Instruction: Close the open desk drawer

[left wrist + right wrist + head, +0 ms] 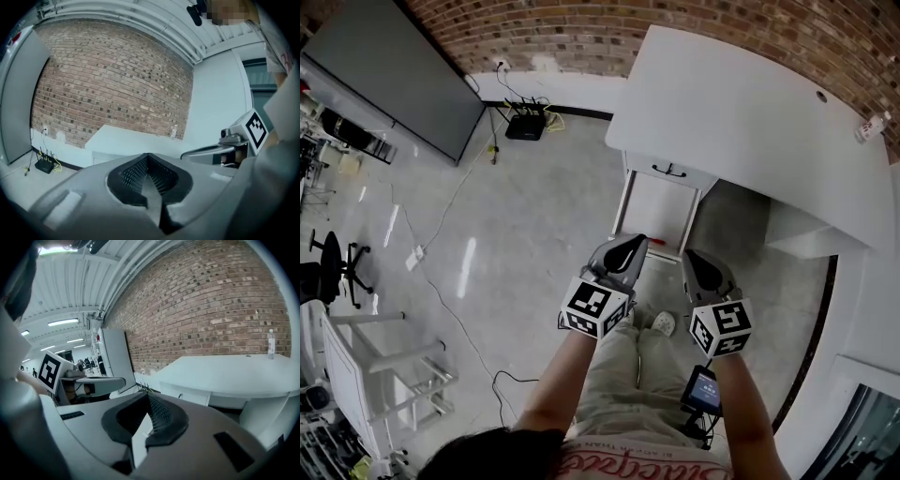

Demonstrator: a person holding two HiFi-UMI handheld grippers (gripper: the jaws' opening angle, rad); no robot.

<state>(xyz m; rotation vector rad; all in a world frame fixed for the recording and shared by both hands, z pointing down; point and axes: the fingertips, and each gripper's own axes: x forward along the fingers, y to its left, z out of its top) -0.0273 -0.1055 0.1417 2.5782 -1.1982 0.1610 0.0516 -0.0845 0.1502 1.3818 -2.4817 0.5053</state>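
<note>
Jutting out from under the front edge of the white desk (741, 103), toward the person, the open drawer (659, 214) shows as one pale box. Its long axis runs from the desk straight out to the person's feet, so closing it looks like a plain push along that line, back toward the desk. Above it, right at the desk edge, sits one drawer front with a black handle (668, 171); I count one open drawer and no other. Both grippers hang on the person's side of the drawer, away from the desk. The left gripper (635, 243) is the nearer: from the head view its tips lie over the drawer's outer end, though I cannot tell whether they touch it. The right gripper (695, 256) sits just off that end's right corner, beside the box and not in line with it. On each gripper the fingers are pressed together with nothing between them, as the left gripper view (148, 158) and the right gripper view (149, 398) both show. The left one seems best placed to push, needing only to drop onto the outer end. Elsewhere, one bottle (872, 127) stands at the desk's far right edge.
</note>
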